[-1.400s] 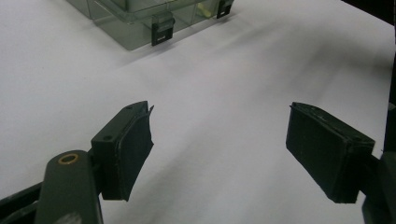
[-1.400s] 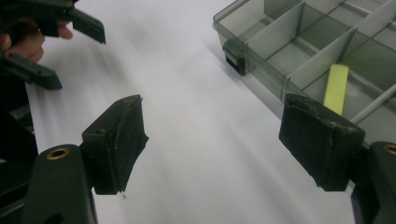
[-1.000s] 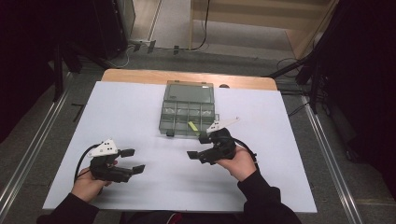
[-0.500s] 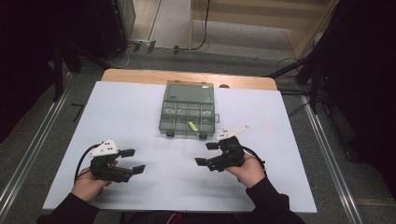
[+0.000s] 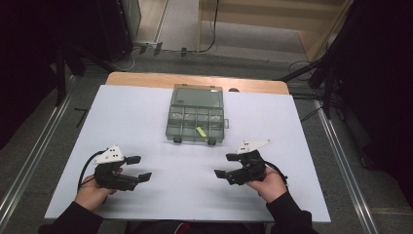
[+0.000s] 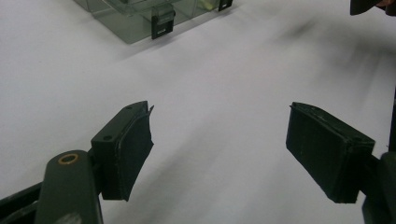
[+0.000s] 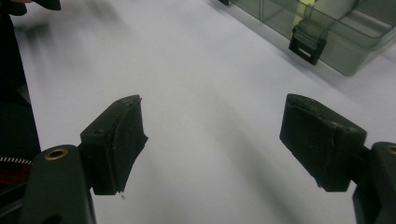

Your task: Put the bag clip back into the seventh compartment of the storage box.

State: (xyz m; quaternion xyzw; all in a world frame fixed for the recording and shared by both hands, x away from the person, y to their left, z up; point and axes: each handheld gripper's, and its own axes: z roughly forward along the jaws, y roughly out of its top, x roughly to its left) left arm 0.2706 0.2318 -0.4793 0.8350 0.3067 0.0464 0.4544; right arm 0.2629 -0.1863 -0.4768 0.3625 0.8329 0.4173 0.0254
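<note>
A smoky clear compartment box point(image 5: 196, 115) lies open at the middle back of the white table point(image 5: 146, 122), with a small yellow-green piece point(image 5: 200, 131) in one front cell. My left gripper point(image 5: 137, 168) rests near the front left, held by a hand, jaws wide apart and empty. My right gripper point(image 5: 226, 165) sits front right, also open and empty, pointing left. In the left gripper view the left gripper point(image 6: 219, 154) has bare table between its pads, and the box's latch point(image 6: 161, 24) is far ahead. In the right gripper view the right gripper point(image 7: 215, 149) is open, and the box point(image 7: 327, 23) stands at top right.
The table's wooden far edge point(image 5: 195, 80) borders a floor with cables. Metal rails point(image 5: 34, 156) run along both sides. Dark equipment stands at the back left and right. White surface stretches between the two grippers and in front of the box.
My right gripper has drawn back from the box's front edge toward the near right of the table and settled lower. The left gripper has stayed in place.
</note>
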